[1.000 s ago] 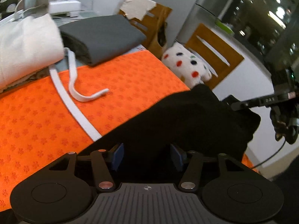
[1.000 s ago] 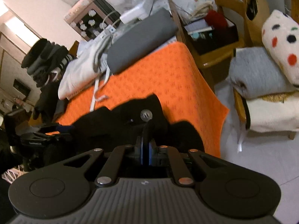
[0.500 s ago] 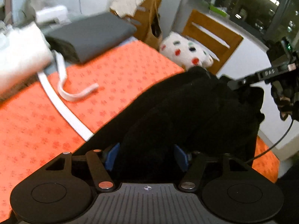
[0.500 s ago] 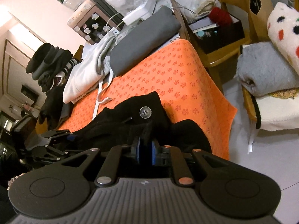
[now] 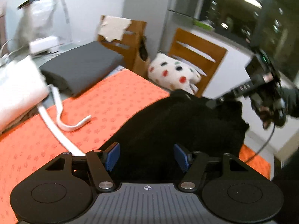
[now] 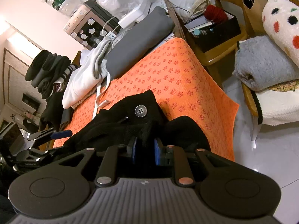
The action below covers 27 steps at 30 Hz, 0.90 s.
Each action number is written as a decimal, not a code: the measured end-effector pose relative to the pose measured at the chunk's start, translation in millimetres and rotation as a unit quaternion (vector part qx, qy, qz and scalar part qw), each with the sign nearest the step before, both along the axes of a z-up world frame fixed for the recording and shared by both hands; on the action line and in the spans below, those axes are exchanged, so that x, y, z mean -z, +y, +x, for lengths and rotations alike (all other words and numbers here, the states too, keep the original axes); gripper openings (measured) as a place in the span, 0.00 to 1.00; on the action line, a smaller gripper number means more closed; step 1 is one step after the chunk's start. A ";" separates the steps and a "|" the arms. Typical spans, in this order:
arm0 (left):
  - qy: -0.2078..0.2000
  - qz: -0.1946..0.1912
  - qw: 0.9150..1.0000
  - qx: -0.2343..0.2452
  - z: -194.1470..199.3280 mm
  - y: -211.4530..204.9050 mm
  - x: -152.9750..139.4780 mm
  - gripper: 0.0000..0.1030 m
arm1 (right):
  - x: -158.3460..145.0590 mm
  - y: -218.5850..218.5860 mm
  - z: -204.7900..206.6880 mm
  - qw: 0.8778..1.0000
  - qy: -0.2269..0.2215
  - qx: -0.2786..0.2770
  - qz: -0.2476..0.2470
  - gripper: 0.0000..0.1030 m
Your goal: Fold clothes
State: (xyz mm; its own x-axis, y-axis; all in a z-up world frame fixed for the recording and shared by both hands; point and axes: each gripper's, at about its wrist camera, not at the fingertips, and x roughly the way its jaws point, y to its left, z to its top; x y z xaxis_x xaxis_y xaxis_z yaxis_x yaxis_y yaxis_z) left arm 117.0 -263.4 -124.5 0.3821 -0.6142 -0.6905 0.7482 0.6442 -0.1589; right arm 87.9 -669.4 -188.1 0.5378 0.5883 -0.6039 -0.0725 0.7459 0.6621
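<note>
A black garment [image 5: 177, 123] lies bunched on the orange patterned table cover [image 5: 112, 102], near its corner. My left gripper [image 5: 146, 155] is open, its blue pads wide apart on either side of one end of the cloth. In the right wrist view the black garment [image 6: 130, 125] shows a grey button [image 6: 140, 110]. My right gripper [image 6: 145, 149] has its jaws opening, with a fold of black cloth still between the pads, which stand a little apart. The other gripper's blue pad [image 6: 61, 133] shows at the left.
A folded grey garment [image 5: 80, 67] and a white garment [image 5: 16, 91] with a loose white strap [image 5: 56, 130] lie at the back of the table. A polka-dot cushion [image 5: 172, 74] sits on a wooden chair [image 5: 198, 50]. A grey blanket [image 6: 261, 67] rests on a chair to the right.
The right jaws, shut on the black cloth a second ago, have parted. The left jaws have widened, and the left gripper has shifted and rolled a little.
</note>
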 end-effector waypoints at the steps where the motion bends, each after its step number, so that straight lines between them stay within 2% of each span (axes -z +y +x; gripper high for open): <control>1: 0.000 0.009 1.000 0.011 0.4 -2.8 1.9 0.65 | 0.0 0.2 0.5 1.000 0.001 -0.001 -0.001 0.21; 6: 0.010 0.044 0.997 0.055 18.6 -11.3 23.2 0.64 | -1.5 0.6 5.1 1.000 0.007 -0.005 -0.007 0.23; 11: 0.046 0.046 0.996 0.069 32.6 -13.9 42.9 0.61 | 1.9 0.4 11.4 1.000 0.005 -0.011 -0.011 0.27; 12: 0.052 0.045 0.995 0.069 33.6 -13.5 45.0 0.52 | 3.5 0.3 12.3 1.000 0.005 -0.009 -0.008 0.27; 13: 0.052 0.043 0.996 0.060 34.2 -10.5 45.6 0.37 | 5.2 0.2 13.0 1.000 0.005 -0.006 -0.003 0.27; 14: 0.053 0.039 0.997 0.051 34.9 -7.3 46.0 0.31 | 6.4 0.6 13.7 1.000 0.004 -0.005 0.001 0.27; 15: 0.060 0.029 0.997 0.040 35.8 -1.7 44.3 0.19 | 6.4 1.5 14.4 1.000 0.002 -0.007 0.001 0.24; 16: 0.062 0.018 0.998 0.025 35.2 4.8 41.6 0.08 | 5.2 2.5 14.9 1.000 -0.002 -0.012 0.001 0.11; 19: 0.051 -0.015 0.999 -0.013 26.9 23.0 27.8 0.07 | -9.8 5.1 9.4 0.999 -0.037 -0.007 0.007 0.11; 23: 0.007 -0.045 0.997 -0.056 6.9 33.8 -1.1 0.07 | -46.4 5.9 -0.8 0.995 -0.097 0.001 0.038 0.11; 27: -0.039 -0.082 0.990 -0.111 -10.2 45.2 -39.3 0.07 | -96.1 12.8 -8.0 0.987 -0.155 -0.016 0.036 0.10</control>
